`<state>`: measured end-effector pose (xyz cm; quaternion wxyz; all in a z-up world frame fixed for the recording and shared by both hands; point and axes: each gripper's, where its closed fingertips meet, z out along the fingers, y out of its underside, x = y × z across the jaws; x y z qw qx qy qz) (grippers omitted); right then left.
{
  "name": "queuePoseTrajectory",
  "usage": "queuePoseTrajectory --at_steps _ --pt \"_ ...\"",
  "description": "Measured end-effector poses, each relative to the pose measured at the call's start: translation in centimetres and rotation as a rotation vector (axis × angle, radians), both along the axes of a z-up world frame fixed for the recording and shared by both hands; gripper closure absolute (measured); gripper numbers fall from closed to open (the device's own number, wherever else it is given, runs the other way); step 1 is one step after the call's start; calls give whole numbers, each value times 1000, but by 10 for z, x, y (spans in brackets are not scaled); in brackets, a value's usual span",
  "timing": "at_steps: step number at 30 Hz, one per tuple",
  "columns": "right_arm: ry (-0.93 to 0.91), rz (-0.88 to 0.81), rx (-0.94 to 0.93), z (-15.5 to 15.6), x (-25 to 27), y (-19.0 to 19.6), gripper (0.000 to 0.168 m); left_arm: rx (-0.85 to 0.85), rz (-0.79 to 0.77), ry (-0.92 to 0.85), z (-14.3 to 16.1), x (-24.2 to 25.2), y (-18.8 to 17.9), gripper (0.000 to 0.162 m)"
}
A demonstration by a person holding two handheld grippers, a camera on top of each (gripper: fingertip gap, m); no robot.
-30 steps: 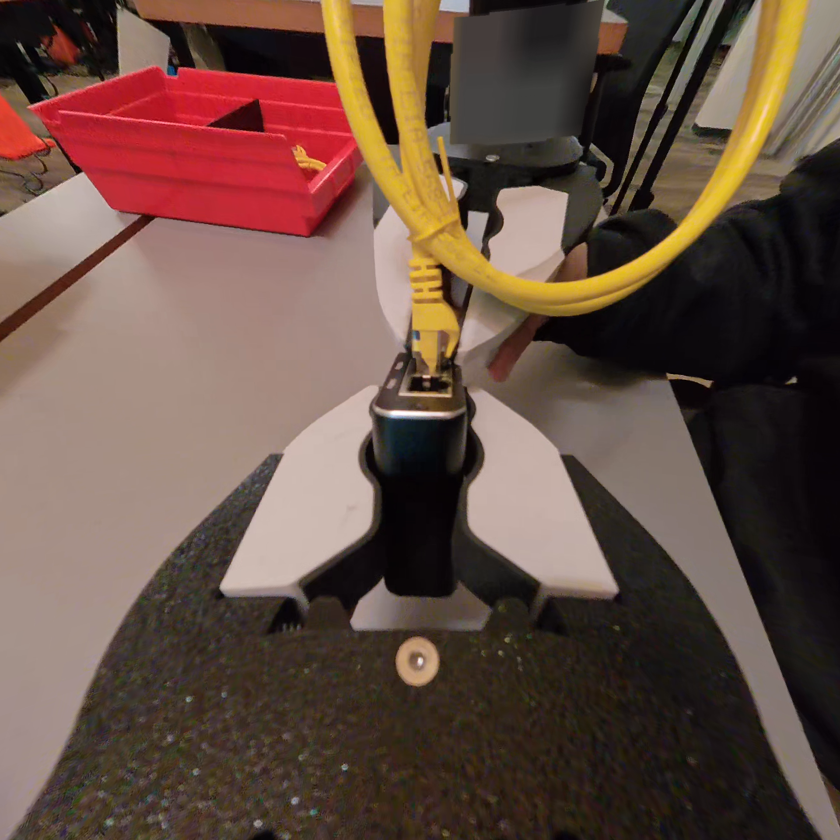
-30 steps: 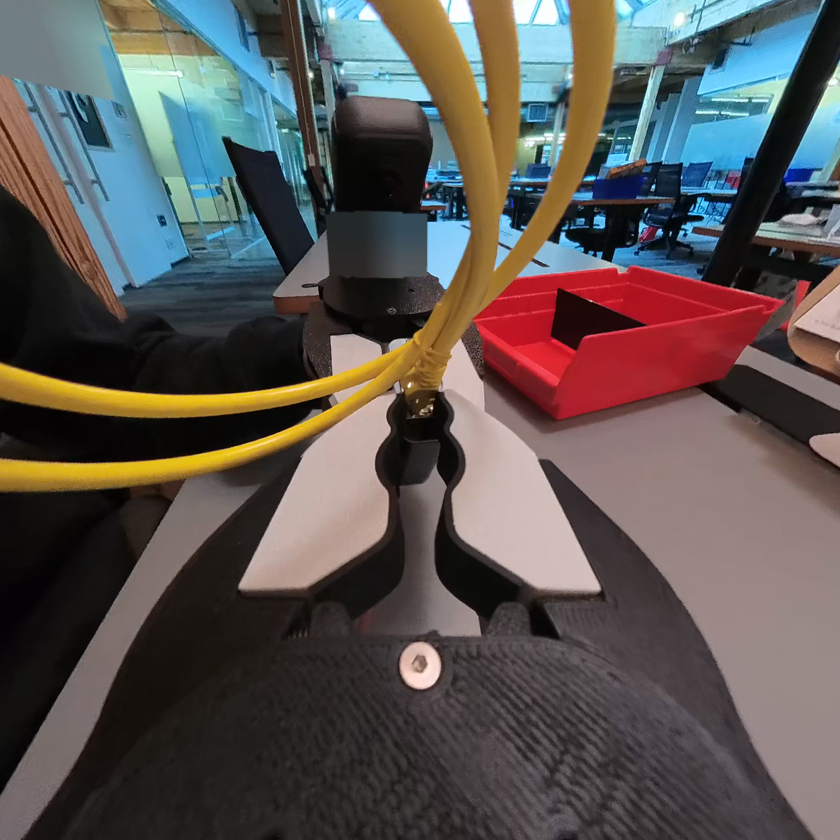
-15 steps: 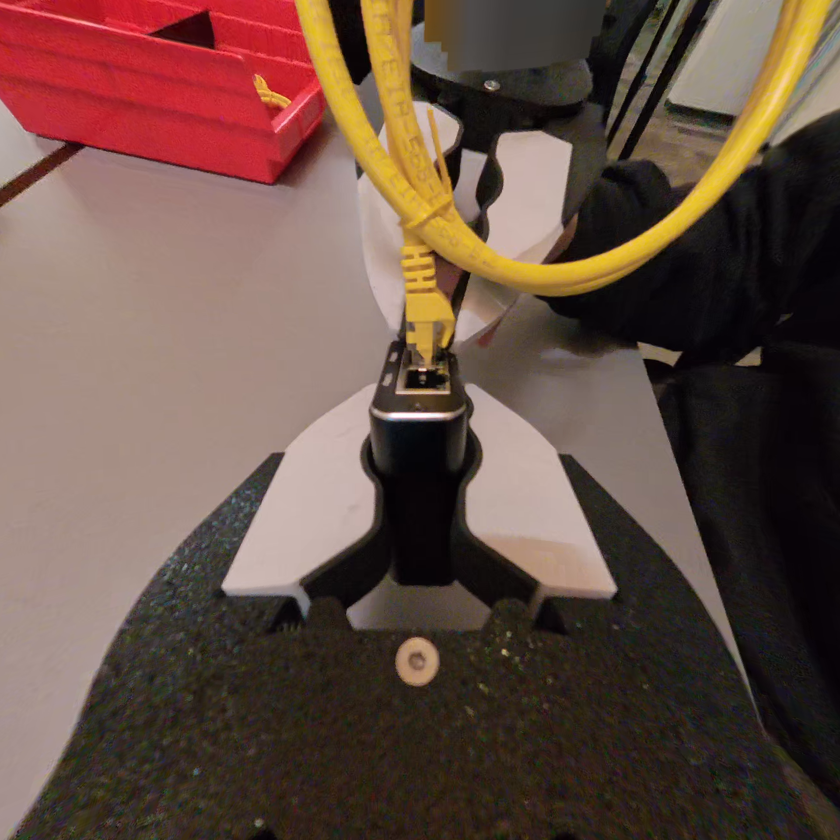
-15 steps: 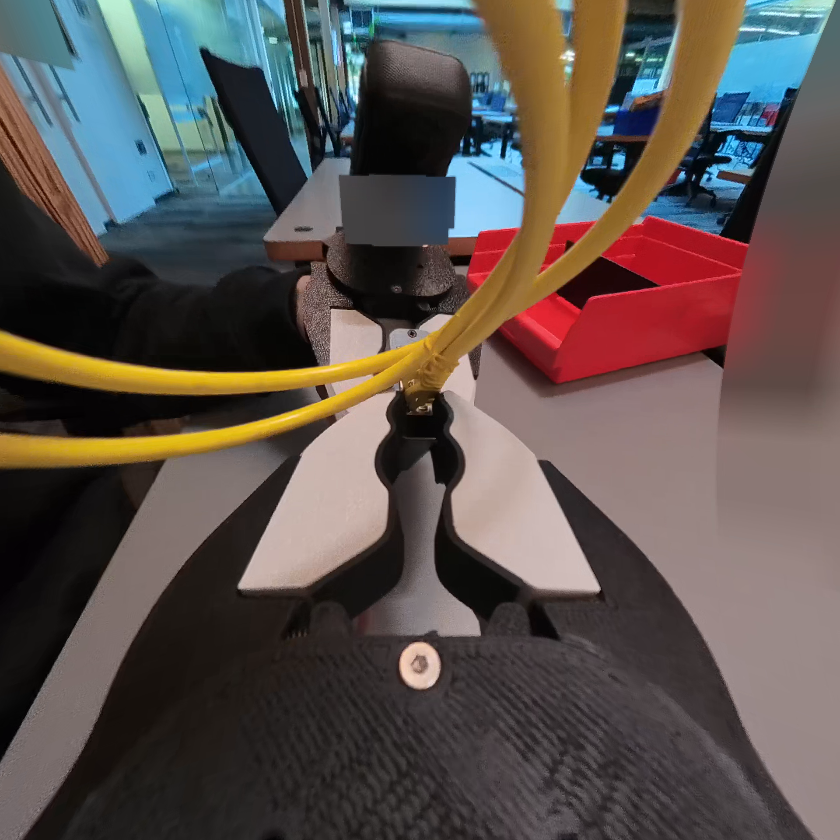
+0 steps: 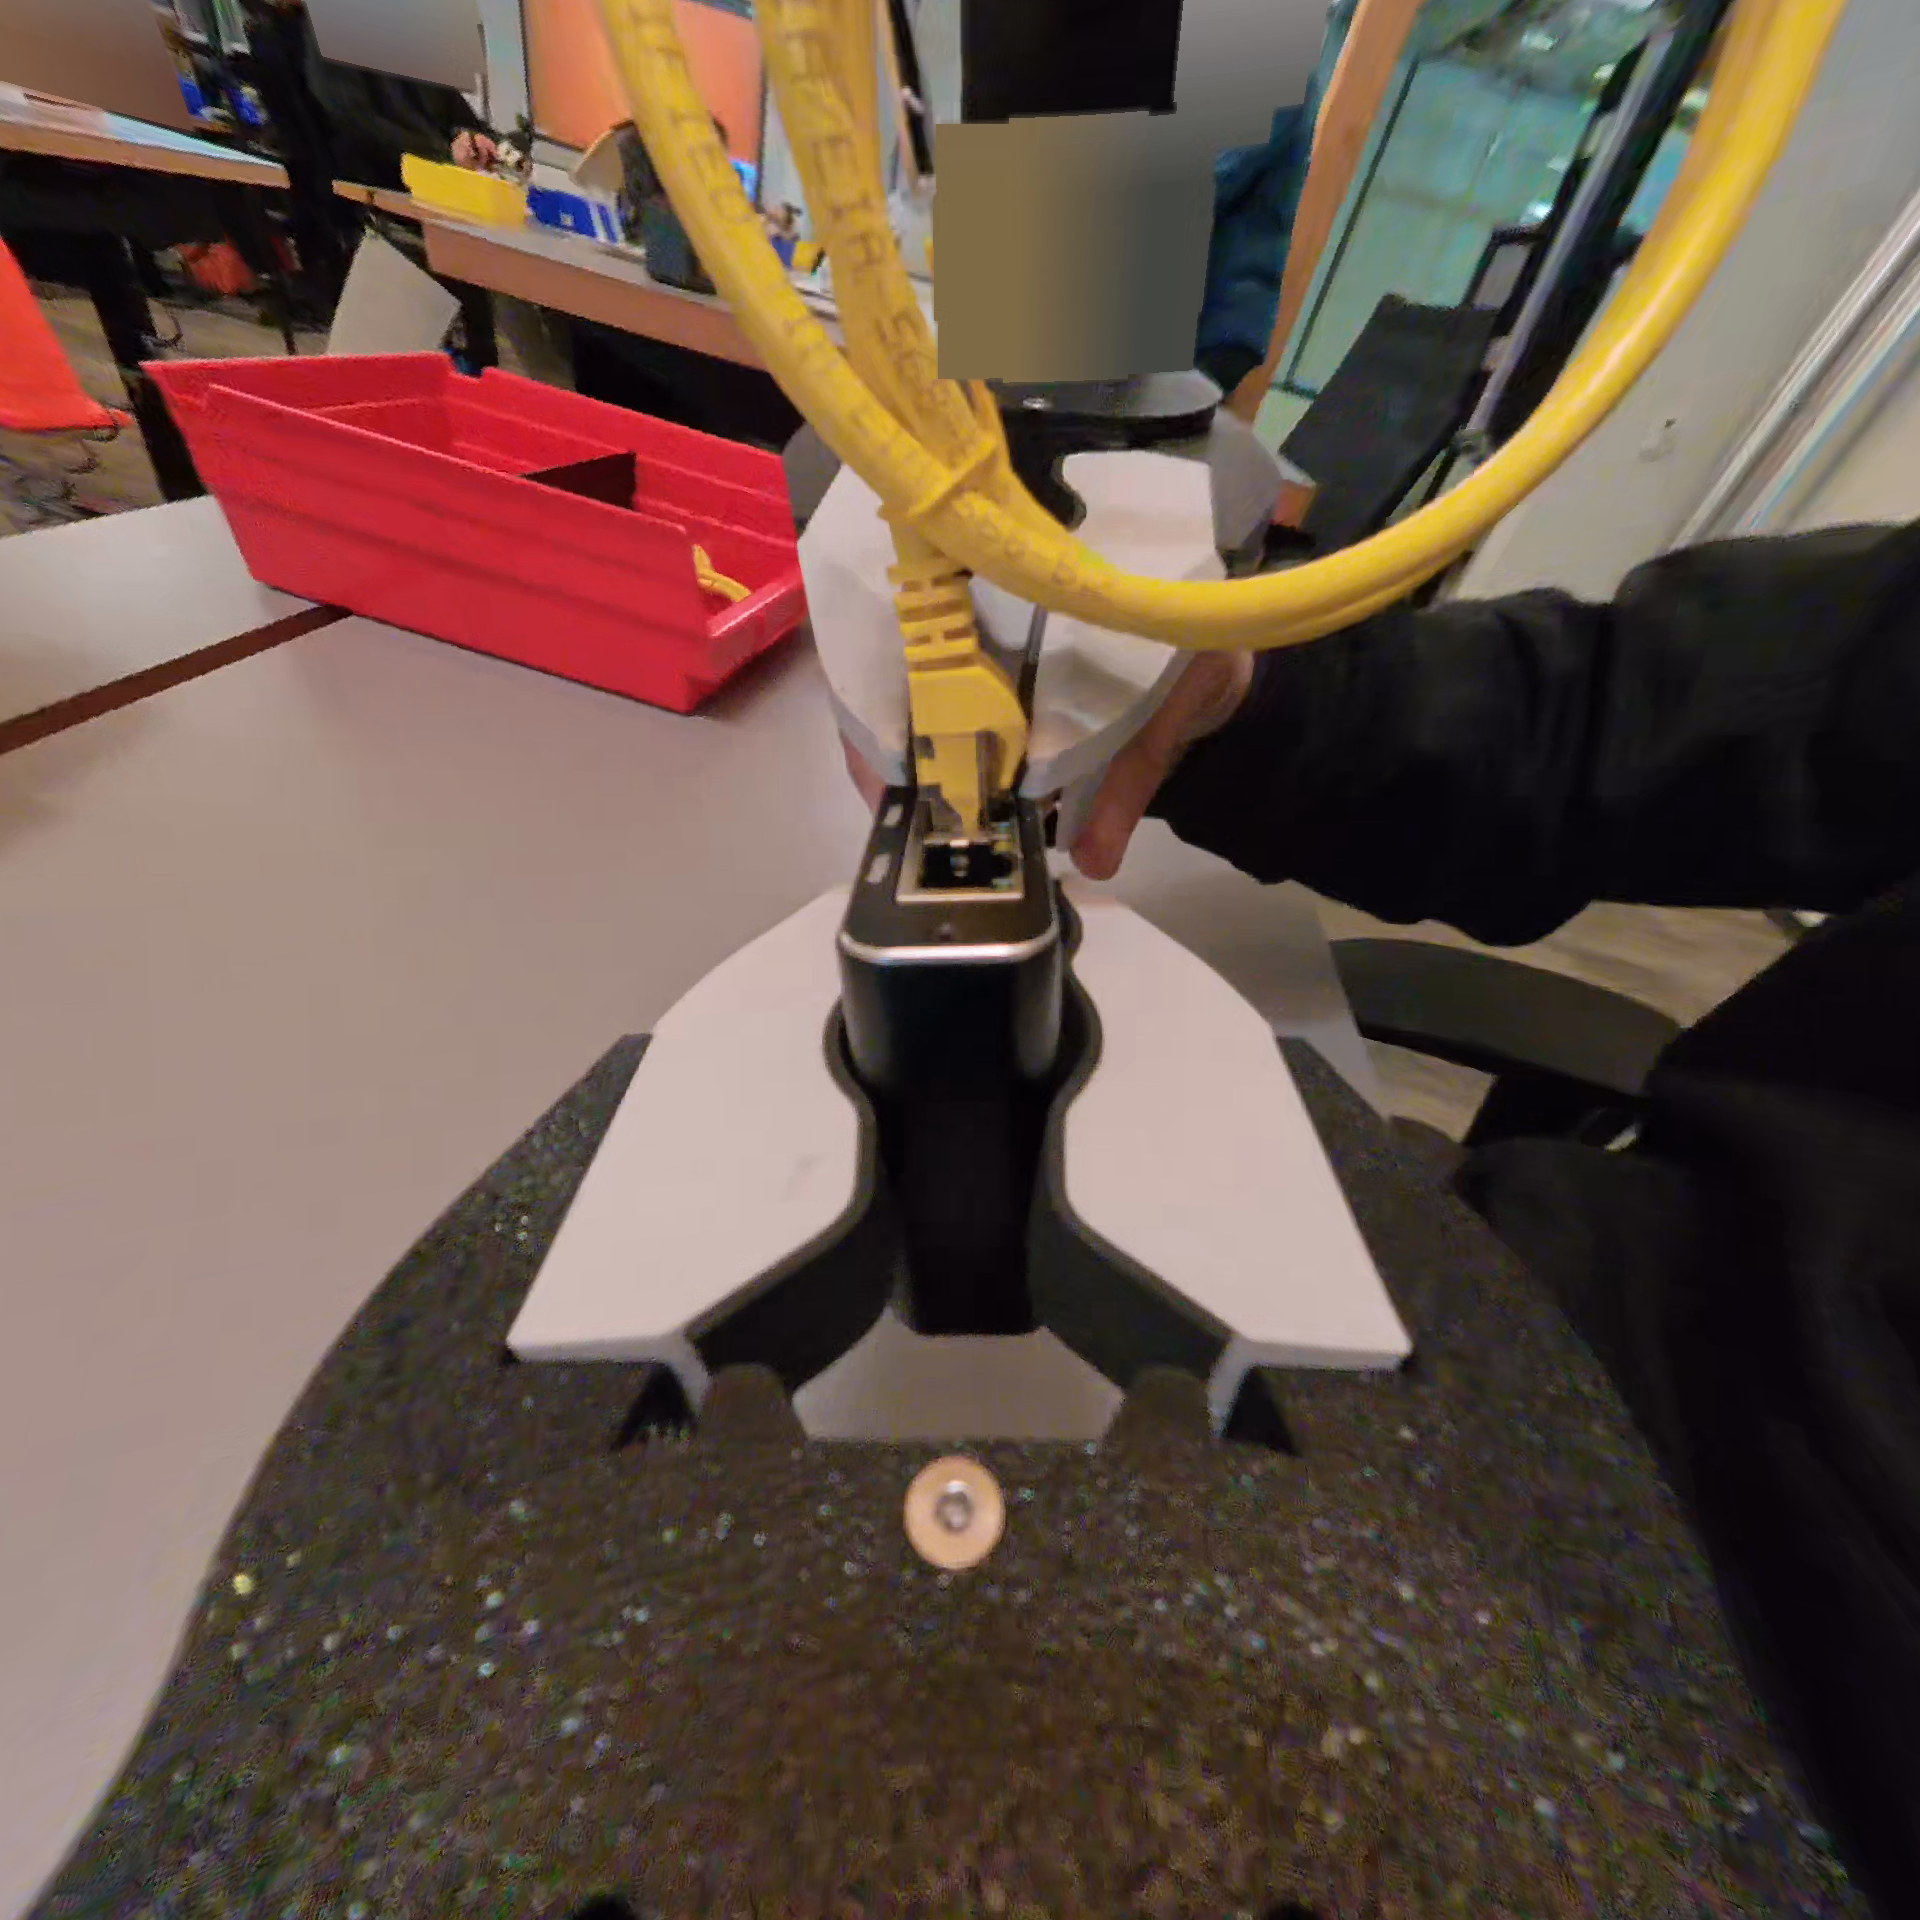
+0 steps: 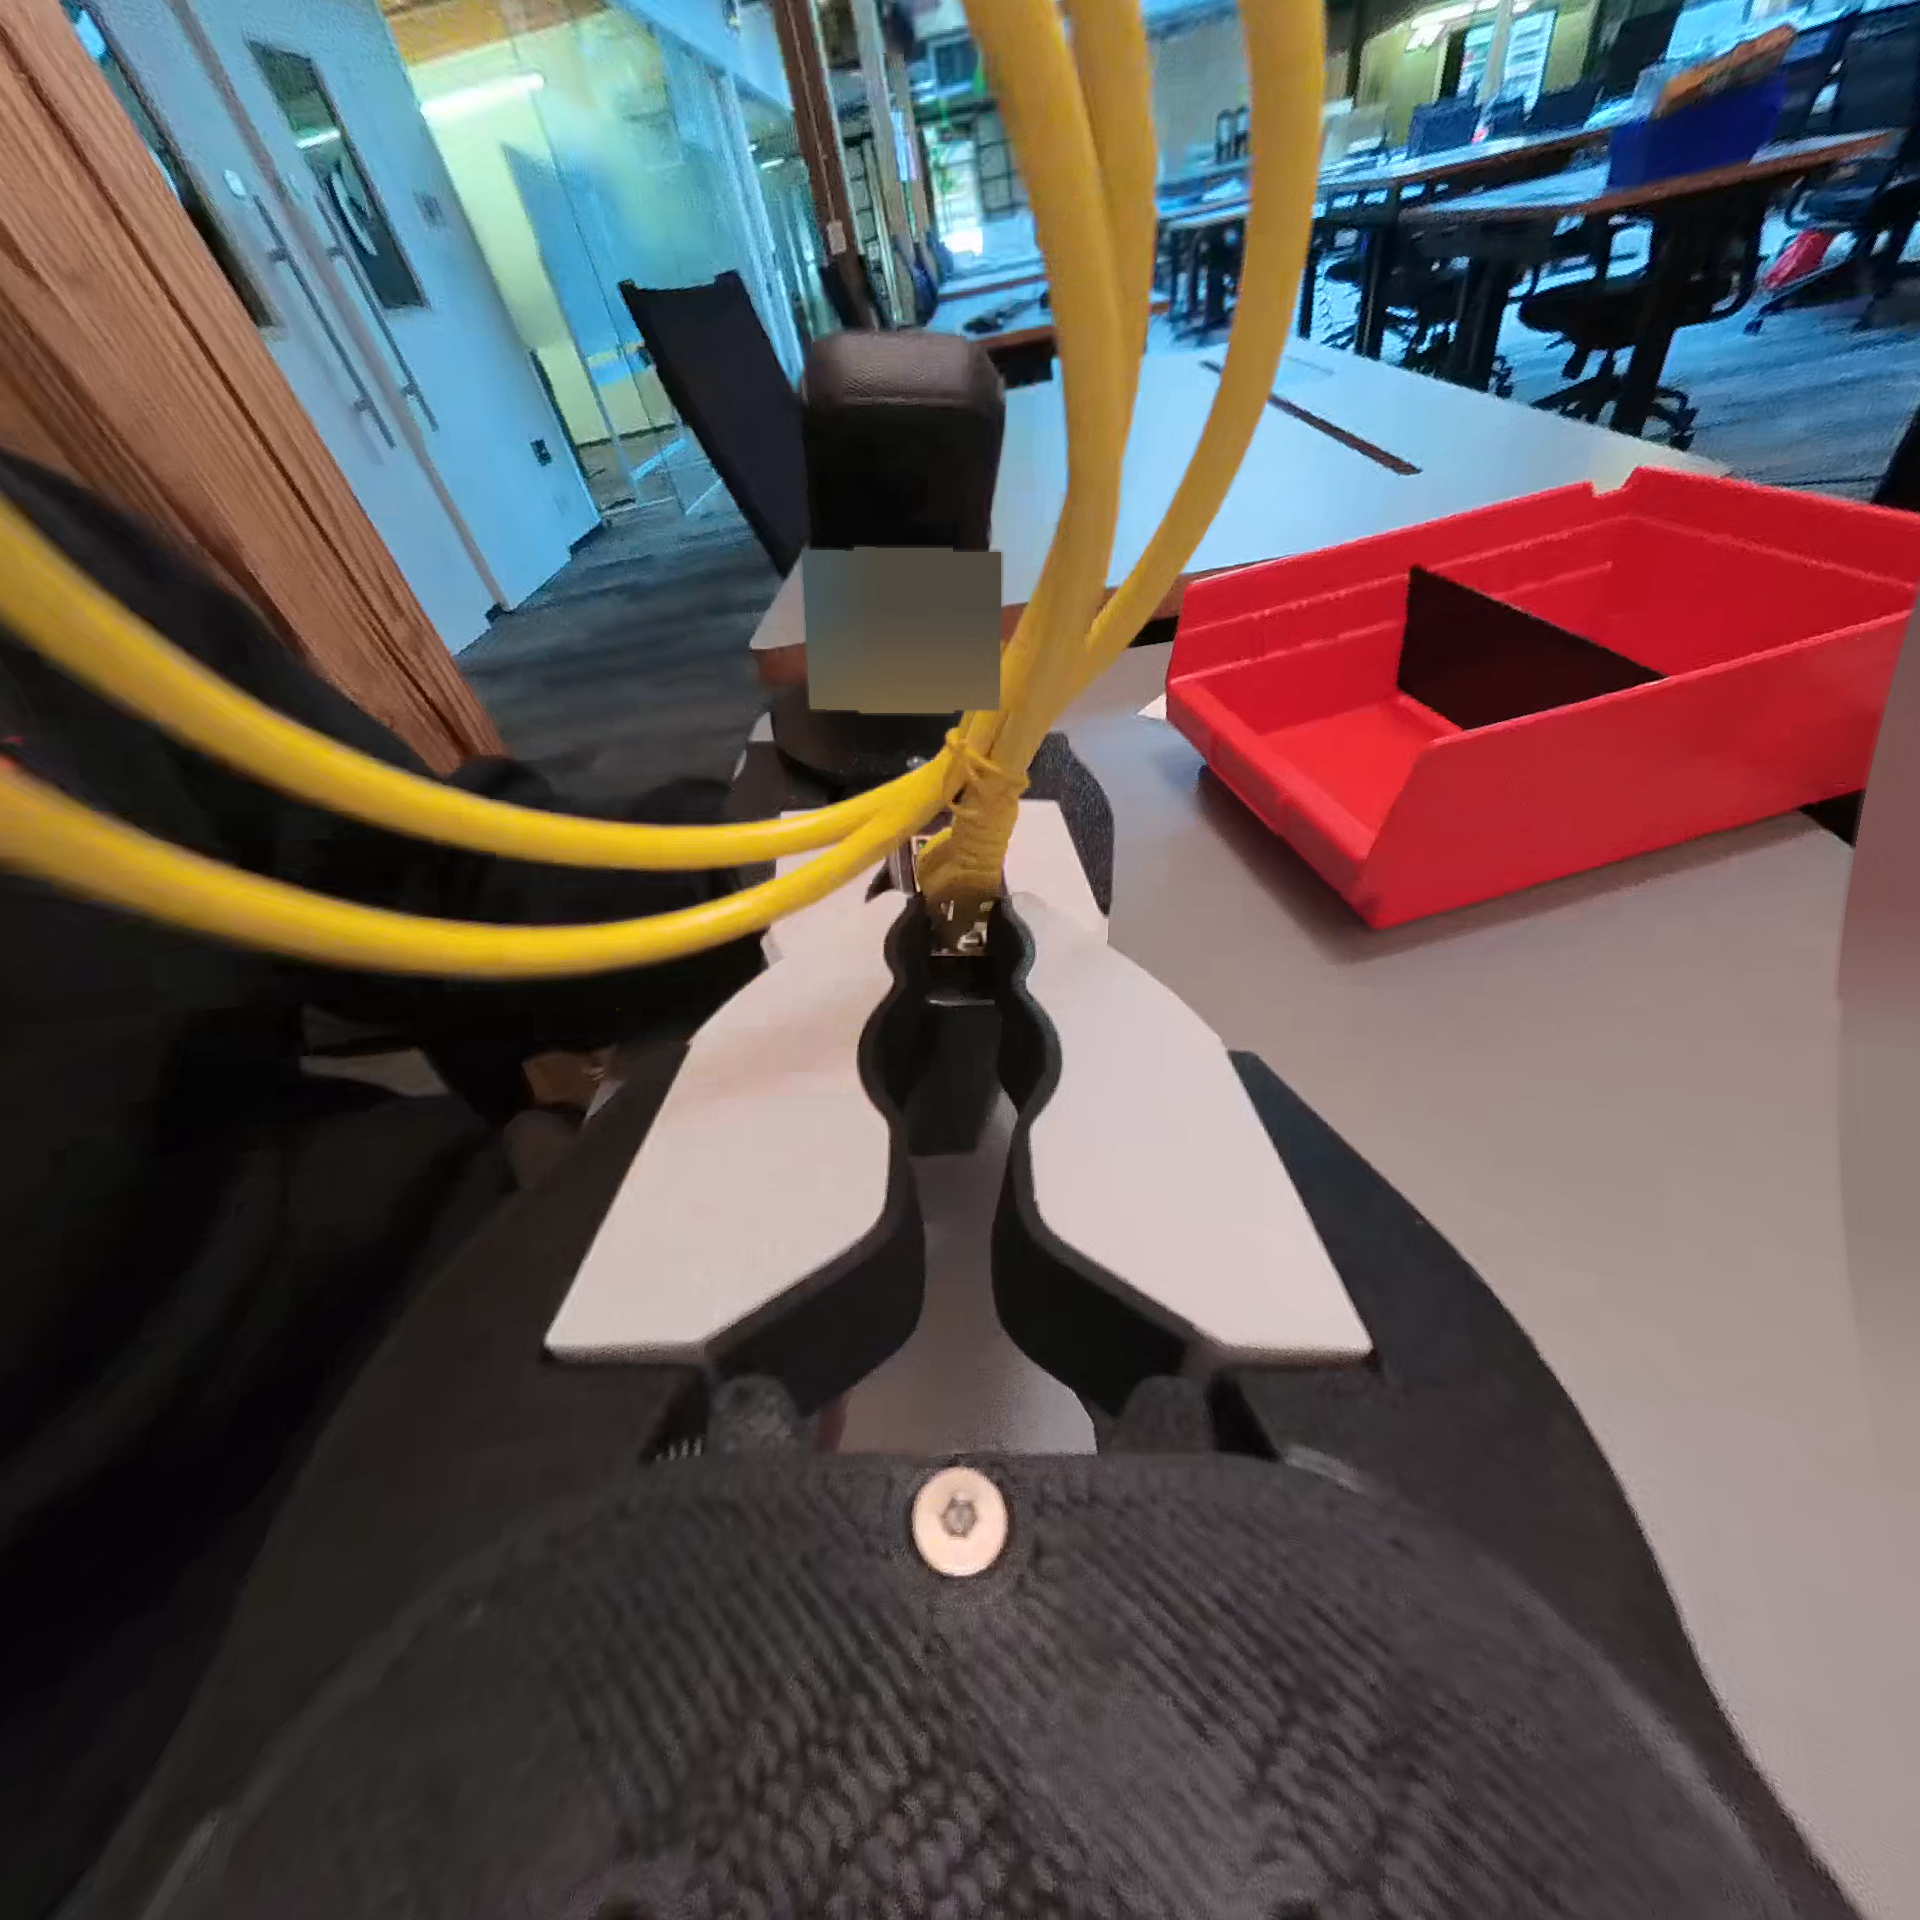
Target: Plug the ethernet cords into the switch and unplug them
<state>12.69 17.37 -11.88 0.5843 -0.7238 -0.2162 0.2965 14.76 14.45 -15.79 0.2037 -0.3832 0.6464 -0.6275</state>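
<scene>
Compared with half a second ago, the left wrist view has tilted up: the red bin sits lower in frame and more of the room behind shows; the grips are unchanged. The left gripper is clamped on the black switch, held port-end forward above the grey table. The right gripper faces it, pinching the yellow plug of the ethernet cord, whose tip is at the switch's port; how far in it sits cannot be told. The cord's tied loops arch overhead. A black sleeve reaches in from the right. The bin, with its black divider, stands toward the table's far left edge in the left wrist view. Behind are desks, office chairs, glass partitions and a wood panel.
</scene>
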Motion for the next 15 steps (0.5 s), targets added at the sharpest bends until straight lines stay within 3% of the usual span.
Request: queuePoseTrajectory --at_steps 5,10,15 --pt "35 -28 27 5 -2 3 156 -181 -73 47 8 -5 -6 134" --pt "-176 -4 -16 5 -8 2 156 -158 -95 41 8 -9 -6 134" --pt "-116 17 -54 10 -10 5 156 -144 -77 25 12 -10 -2 135"
